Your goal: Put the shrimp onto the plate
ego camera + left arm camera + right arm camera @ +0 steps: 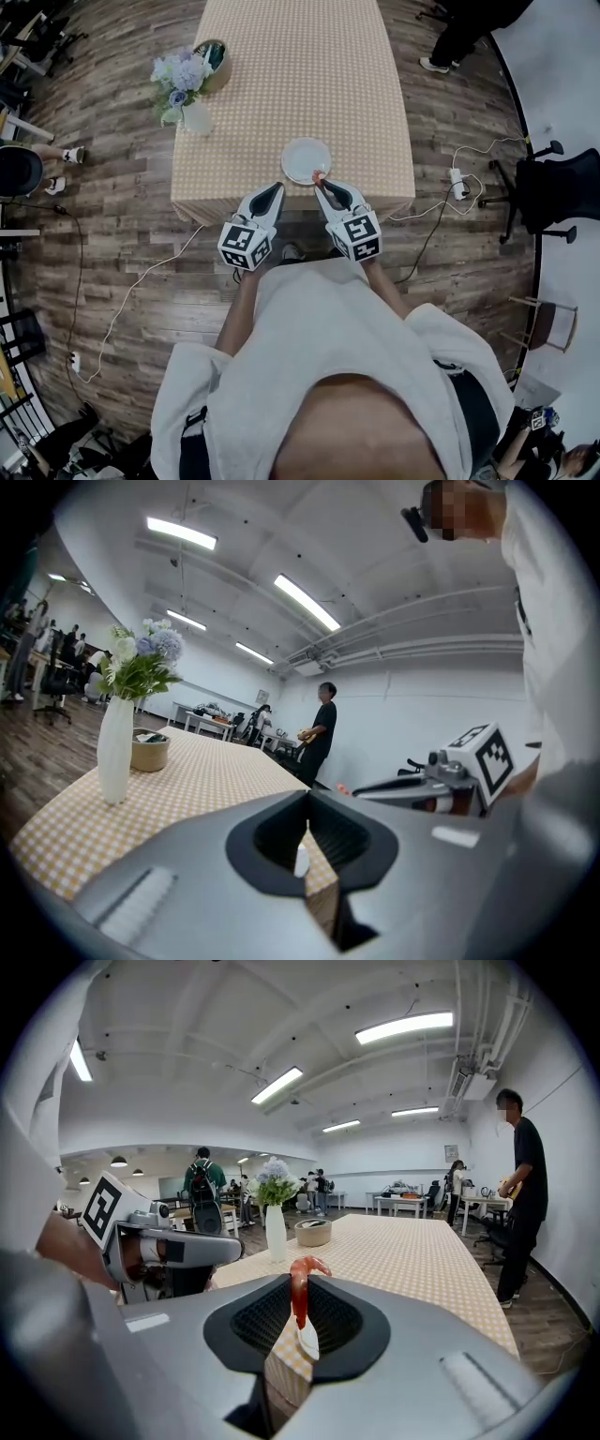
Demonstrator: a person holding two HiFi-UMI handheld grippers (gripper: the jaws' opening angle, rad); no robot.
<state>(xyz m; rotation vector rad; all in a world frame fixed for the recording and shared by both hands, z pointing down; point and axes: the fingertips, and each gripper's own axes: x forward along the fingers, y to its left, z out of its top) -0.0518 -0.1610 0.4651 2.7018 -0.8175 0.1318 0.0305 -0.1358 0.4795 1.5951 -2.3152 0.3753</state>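
Right claw point(321, 185) is pinching shrimp point(299, 1290) at plate point(302, 155) rim, near worktop point(300, 66) edge; left claw point(307, 801) closed, empty; vase point(195, 114) and pot point(214, 66) sitting well apart.

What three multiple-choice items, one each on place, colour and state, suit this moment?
1. Where is the plate? A. at the near edge of the table; B. at its far end; C. on the floor.
2. The shrimp is: A. green; B. blue; C. orange-red.
3. The right tongs are: A. open and empty; B. shut on the shrimp; C. out of view.
Key: 1A, it lies by the person's edge; 2C, its body shows orange-red; 3B, the pads pinch it.
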